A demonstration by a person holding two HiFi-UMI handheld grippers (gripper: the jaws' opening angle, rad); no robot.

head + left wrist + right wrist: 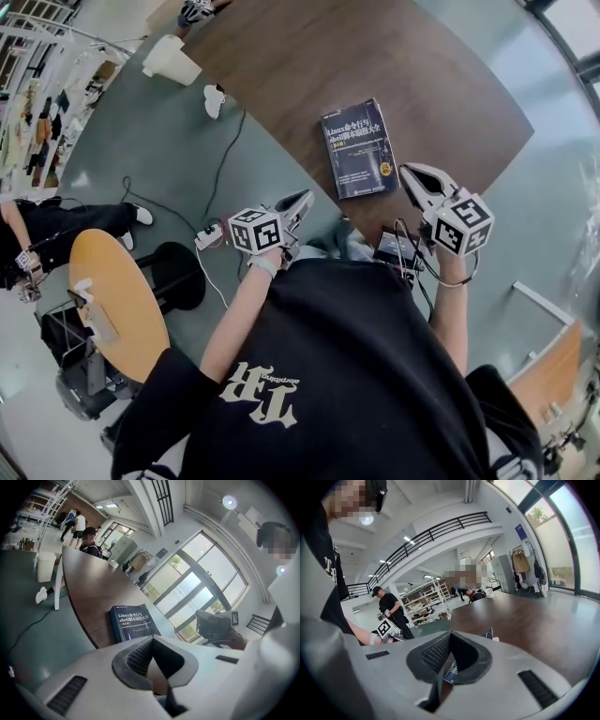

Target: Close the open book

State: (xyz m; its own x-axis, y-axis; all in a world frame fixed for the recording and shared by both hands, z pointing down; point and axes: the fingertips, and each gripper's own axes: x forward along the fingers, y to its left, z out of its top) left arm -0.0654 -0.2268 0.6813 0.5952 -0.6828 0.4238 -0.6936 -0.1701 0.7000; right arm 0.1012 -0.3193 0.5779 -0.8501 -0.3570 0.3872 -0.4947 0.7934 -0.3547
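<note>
The book [359,148] lies cover-up and already closed near the table [309,56] edge, which likely explains why the left gripper [302,201] at its 7 o'clock and the right gripper [412,178] at 4 o'clock hang clear, jaws together, empty

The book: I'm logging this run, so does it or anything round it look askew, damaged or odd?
Nothing stands out. The blue book lies closed, cover up, flat on the brown table near its edge. The left gripper and right gripper are shut, empty, clear of it.
</note>
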